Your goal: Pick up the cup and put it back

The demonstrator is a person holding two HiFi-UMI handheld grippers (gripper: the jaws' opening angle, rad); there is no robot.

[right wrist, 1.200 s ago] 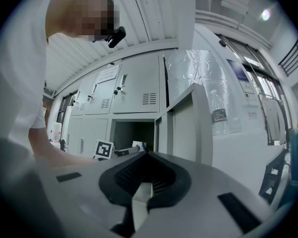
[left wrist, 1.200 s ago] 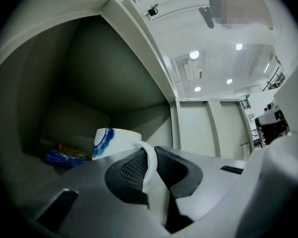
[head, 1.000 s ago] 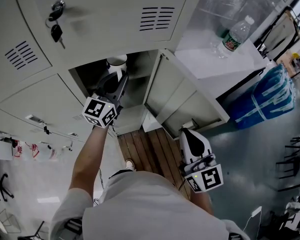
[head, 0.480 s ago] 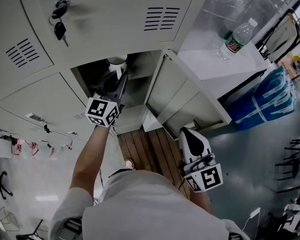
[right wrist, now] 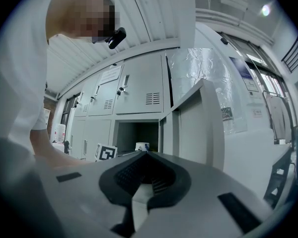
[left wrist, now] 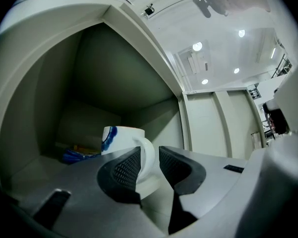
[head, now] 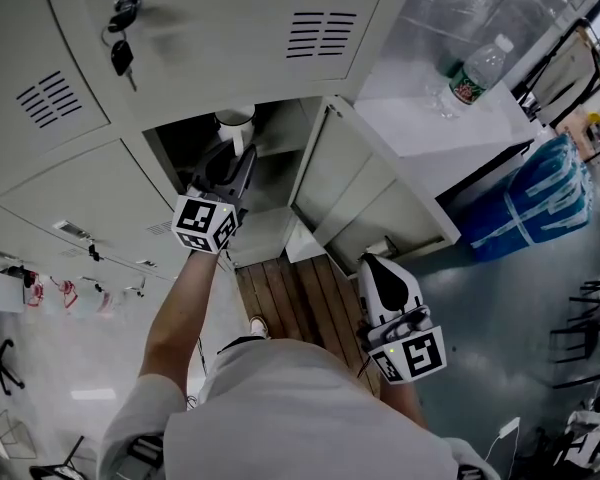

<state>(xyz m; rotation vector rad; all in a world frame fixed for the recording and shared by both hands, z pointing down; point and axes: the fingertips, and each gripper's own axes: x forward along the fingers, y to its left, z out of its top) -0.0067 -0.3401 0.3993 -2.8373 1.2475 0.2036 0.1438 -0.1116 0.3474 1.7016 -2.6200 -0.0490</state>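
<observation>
White blue-marked ceramic cup [left wrist: 122,139] upright in grey metal locker [left wrist: 64,83], handle [left wrist: 149,151] near-side between left gripper [left wrist: 149,156] fingers, just opening, narrow gap, not pressing. Right gripper [right wrist: 146,155] fingers together, empty, well apart.

Keys [head: 121,53] hang from the upper locker door [head: 230,28].

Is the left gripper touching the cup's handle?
Cannot tell. Left gripper view: jaws have just been opening; handle clears one pad, the other pad overlaps it.
</observation>
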